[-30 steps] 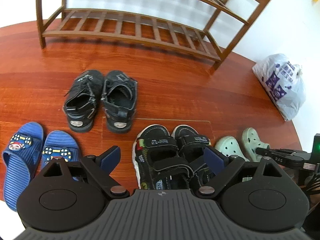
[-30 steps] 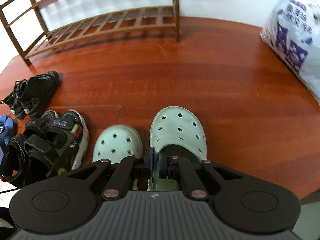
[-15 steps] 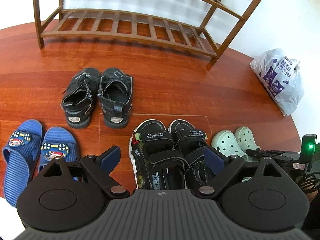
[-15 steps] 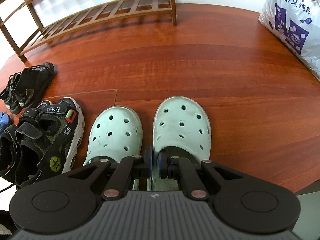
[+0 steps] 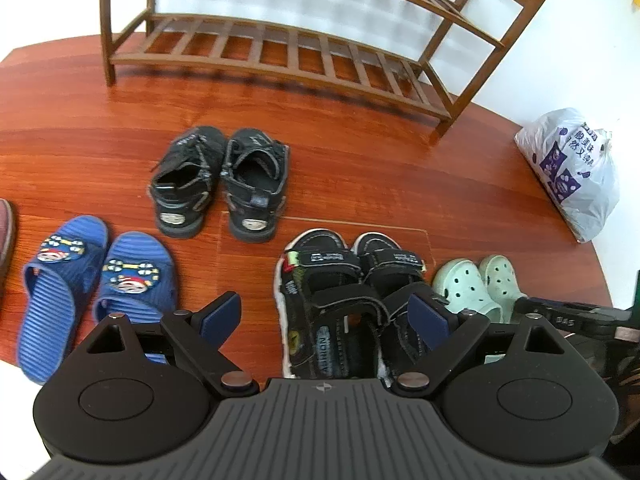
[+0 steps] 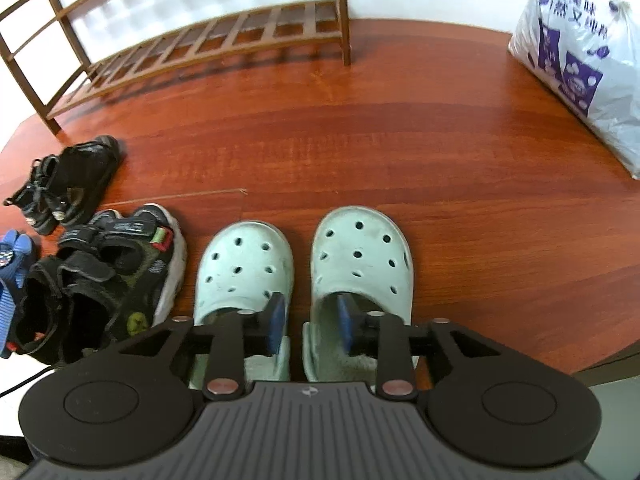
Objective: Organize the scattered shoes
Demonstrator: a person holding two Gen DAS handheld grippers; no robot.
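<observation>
A pair of mint green clogs point(image 6: 244, 264) stands side by side on the wooden floor point(image 6: 400, 140), toes toward the shoe rack point(image 6: 200, 48). My right gripper point(image 6: 310, 322) hovers over their heels with its jaws opening. One blue pad is above the left clog's heel and the other is inside the right clog point(image 6: 360, 252); neither presses on them. My left gripper point(image 5: 325, 318) is open above a pair of black sandals with green trim point(image 5: 320, 280) and holds nothing. The clogs point(image 5: 464, 284) sit just right of those sandals.
A black pair of shoes point(image 5: 224, 184) and blue cartoon slippers point(image 5: 92, 280) stand left of the sandals. The slatted wooden rack point(image 5: 280, 64) stands against the white wall. A white and purple plastic bag point(image 5: 576, 168) lies at the right. A brown shoe edge point(image 5: 6, 232) shows far left.
The right gripper's jaws, shut over the clogs' heels before, have parted, and the clogs now stand level with a gap between them. The left gripper has drawn back slightly from the sandals.
</observation>
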